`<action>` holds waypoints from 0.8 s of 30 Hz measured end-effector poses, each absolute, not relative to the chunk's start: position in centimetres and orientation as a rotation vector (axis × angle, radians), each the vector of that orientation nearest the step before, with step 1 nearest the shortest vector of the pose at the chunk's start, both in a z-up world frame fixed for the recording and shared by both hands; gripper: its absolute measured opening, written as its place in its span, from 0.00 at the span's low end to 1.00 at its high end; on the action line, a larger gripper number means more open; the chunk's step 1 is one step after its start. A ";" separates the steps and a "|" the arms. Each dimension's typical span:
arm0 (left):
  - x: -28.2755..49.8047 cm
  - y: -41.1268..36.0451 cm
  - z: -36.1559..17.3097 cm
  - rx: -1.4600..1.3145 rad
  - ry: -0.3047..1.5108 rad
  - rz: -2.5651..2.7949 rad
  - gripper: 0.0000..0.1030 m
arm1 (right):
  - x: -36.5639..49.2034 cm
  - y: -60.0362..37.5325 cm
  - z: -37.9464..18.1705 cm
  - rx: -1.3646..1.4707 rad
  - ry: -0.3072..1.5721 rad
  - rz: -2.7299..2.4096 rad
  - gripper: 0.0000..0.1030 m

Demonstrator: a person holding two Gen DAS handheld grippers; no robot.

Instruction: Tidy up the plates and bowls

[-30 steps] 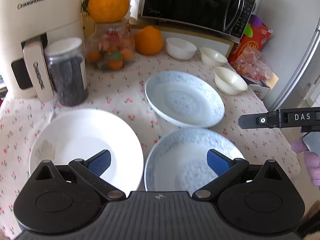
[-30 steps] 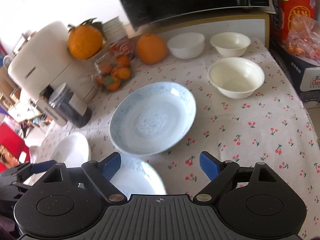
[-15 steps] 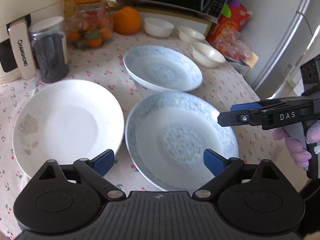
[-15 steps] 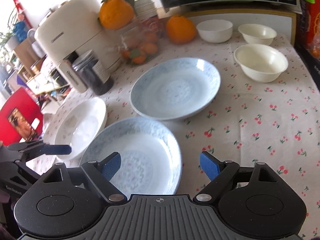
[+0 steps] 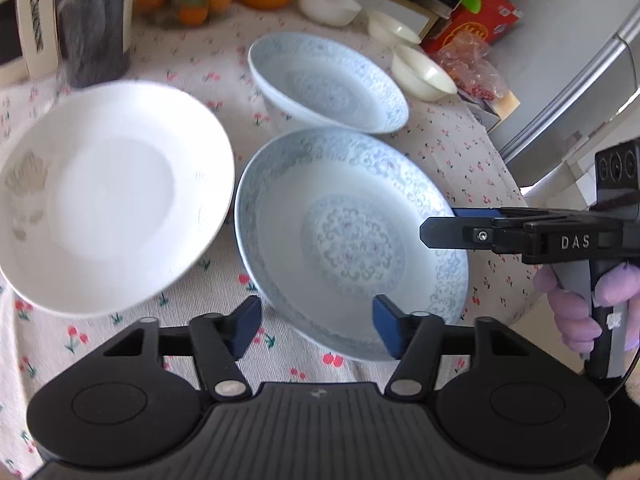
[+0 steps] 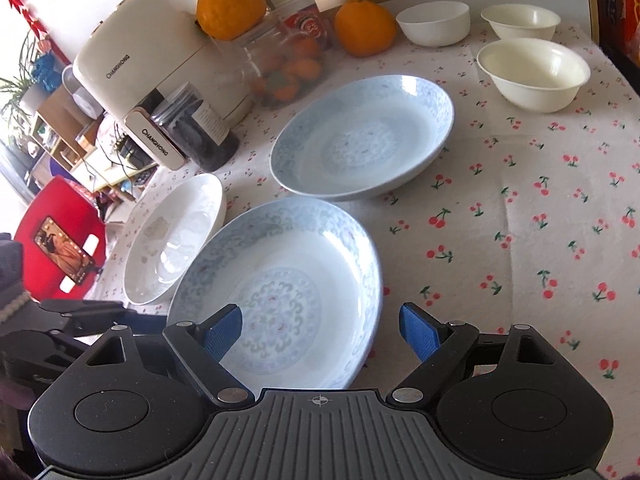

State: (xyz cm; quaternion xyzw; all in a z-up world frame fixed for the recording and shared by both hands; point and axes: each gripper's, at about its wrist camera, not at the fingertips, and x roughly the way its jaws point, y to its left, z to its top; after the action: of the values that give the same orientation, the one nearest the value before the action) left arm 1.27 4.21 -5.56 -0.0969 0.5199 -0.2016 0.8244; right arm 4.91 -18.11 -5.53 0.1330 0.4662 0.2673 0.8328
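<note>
A near blue-patterned plate (image 5: pixel 348 236) (image 6: pixel 280 288) lies on the cherry-print tablecloth, a second blue plate (image 5: pixel 326 82) (image 6: pixel 362 136) behind it, and a white plate (image 5: pixel 100 196) (image 6: pixel 172 236) to its left. Three white bowls (image 6: pixel 534 74) stand at the back right. My left gripper (image 5: pixel 316 328) is open, its fingers straddling the near blue plate's front rim. My right gripper (image 6: pixel 320 332) is open over that plate's right edge; in the left wrist view it reaches in from the right (image 5: pixel 452 226).
A white appliance (image 6: pixel 160 56), a dark jar (image 6: pixel 196 128), a glass jar of fruit (image 6: pixel 280 64) and oranges (image 6: pixel 364 28) line the back. A red box (image 5: pixel 476 20) and a fridge (image 5: pixel 572 92) stand at the right. The table edge (image 5: pixel 516 312) drops off at the right.
Both grippers have moved closer and lower toward the near blue plate. The left gripper's jaws have narrowed somewhat. The plates have not moved.
</note>
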 end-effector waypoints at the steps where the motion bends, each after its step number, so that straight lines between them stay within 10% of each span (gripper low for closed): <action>1: 1.2 4.2 -5.7 -0.216 1.116 -0.431 0.47 | 4.9 -18.0 -5.6 0.284 0.991 0.570 0.84; 17: 1.1 4.7 -5.8 -0.211 1.128 -0.409 0.22 | 5.0 -18.5 -6.8 0.268 1.015 0.479 0.24; 24: 1.0 5.1 -5.3 -0.236 1.118 -0.406 0.22 | 4.8 -18.8 -6.2 0.270 1.008 0.485 0.20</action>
State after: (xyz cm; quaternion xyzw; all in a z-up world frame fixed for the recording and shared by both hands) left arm 1.01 5.09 -5.33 -0.1111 0.5255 -0.1907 0.8216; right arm 4.83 -18.81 -6.20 0.1279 0.4768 0.2293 0.8389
